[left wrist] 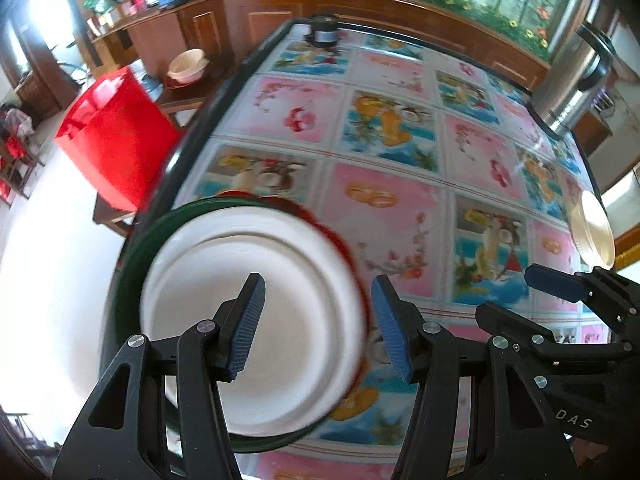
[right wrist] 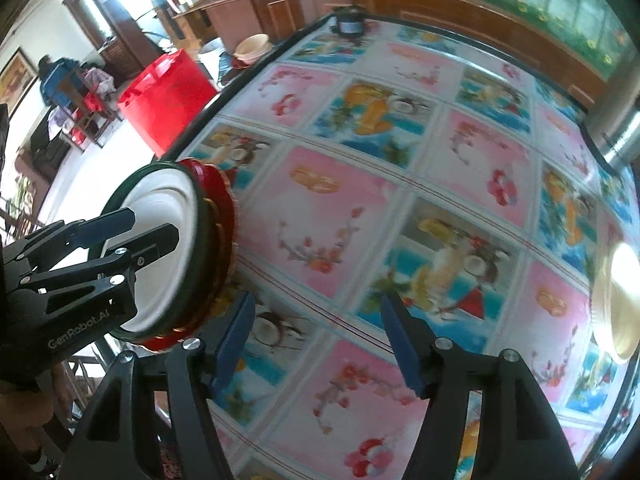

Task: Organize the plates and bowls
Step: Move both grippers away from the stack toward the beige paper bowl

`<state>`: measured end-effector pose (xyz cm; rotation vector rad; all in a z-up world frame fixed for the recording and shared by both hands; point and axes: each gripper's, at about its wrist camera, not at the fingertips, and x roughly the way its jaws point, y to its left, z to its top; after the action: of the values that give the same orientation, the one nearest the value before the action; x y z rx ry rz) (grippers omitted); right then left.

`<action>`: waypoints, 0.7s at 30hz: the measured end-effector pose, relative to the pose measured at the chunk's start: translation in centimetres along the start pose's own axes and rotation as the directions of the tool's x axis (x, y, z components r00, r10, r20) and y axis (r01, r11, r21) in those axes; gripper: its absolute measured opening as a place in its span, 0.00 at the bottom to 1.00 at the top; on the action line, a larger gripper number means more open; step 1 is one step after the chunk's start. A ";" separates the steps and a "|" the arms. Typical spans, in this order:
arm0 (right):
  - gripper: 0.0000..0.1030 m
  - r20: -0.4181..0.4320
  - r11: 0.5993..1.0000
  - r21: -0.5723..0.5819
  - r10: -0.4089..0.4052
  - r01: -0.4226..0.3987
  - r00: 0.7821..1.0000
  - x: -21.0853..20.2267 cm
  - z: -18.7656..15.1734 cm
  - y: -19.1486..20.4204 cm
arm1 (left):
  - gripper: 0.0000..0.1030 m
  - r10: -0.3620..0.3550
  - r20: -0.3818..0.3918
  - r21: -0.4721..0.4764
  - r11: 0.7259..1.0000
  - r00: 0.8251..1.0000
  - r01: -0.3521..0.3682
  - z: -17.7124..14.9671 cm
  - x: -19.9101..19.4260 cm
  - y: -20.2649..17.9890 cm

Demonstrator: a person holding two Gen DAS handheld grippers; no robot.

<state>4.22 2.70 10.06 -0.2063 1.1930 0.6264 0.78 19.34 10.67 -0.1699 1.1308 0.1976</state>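
A white plate [left wrist: 256, 320] lies on top of a stack, over a green plate [left wrist: 132, 264] and a red plate [left wrist: 316, 220], at the table's left edge. The stack also shows in the right wrist view [right wrist: 160, 216], with the red plate's scalloped rim [right wrist: 224, 216] at its side. My left gripper [left wrist: 318, 320] is open just above the stack, one finger over the white plate, the other past its right rim. My right gripper [right wrist: 316, 336] is open and empty over the tablecloth, right of the stack. A gold plate [left wrist: 592, 228] lies at the table's right edge; it also shows in the right wrist view [right wrist: 618, 300].
The table [right wrist: 360, 220] has a colourful tiled fruit-and-flower cloth. A steel pot [left wrist: 576, 88] stands at the far right, a dark small object [left wrist: 322, 32] at the far edge. A red bag [left wrist: 116, 136] and a side table with a cream bowl [left wrist: 186, 66] stand left of the table.
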 end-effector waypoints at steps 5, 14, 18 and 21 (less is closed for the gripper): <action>0.65 -0.001 0.999 0.048 -0.019 0.019 1.000 -0.6 -0.9 -2.9 | 0.54 -0.031 -0.019 0.049 0.998 0.999 0.032 0.5 0.7 -3.4; 0.65 -0.006 0.988 0.148 -0.047 0.048 0.999 -1.7 -3.2 -8.2 | 0.54 -0.078 -0.039 0.137 0.987 0.996 0.082 0.9 1.5 -9.5; 0.66 -0.005 0.981 0.182 -0.064 0.064 0.998 -2.3 -4.0 -10.3 | 0.54 -0.096 -0.049 0.175 0.979 0.994 0.103 1.0 1.9 -12.3; 0.66 0.001 0.974 0.212 -0.076 0.074 0.997 -2.9 -4.7 -11.9 | 0.54 -0.111 -0.057 0.198 0.973 0.992 0.120 1.2 2.2 -14.2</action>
<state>6.40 -10.20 8.93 -0.0674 1.2288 0.4298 6.14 6.00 9.64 -0.0601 1.1756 -0.0253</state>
